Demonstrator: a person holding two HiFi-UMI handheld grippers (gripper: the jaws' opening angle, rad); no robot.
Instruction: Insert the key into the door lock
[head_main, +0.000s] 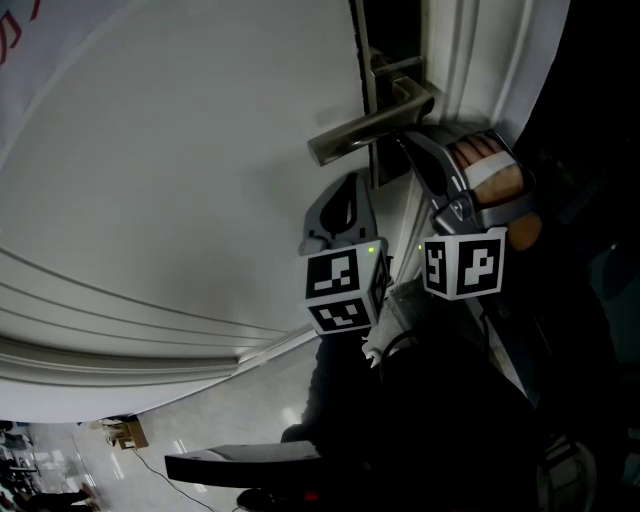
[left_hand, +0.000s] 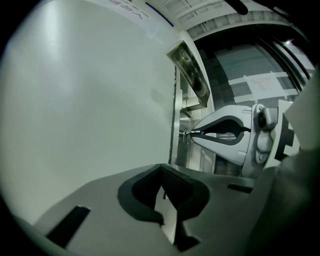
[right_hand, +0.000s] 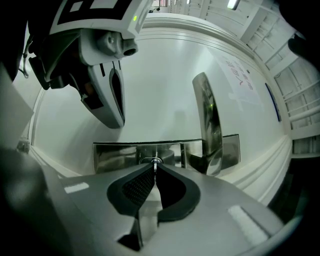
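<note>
Right gripper view: right gripper (right_hand: 154, 169) jaws clamped tight on the thin silver metal key (right_hand: 155, 164), tip at the round lock cylinder (right_hand: 165, 159) in the brushed steel plate (right_hand: 115, 154), just beside the steel lever handle (right_hand: 207, 125). Probably mid-insertion. Keep the blade square to the keyway, push straight and gently, no twisting until seated. Mind the lever close by and the door edge on the right. Left gripper (left_hand: 162, 172) jaws pressed together on nothing, hovering to the left near the flat white door (left_hand: 85, 100); open room there.
</note>
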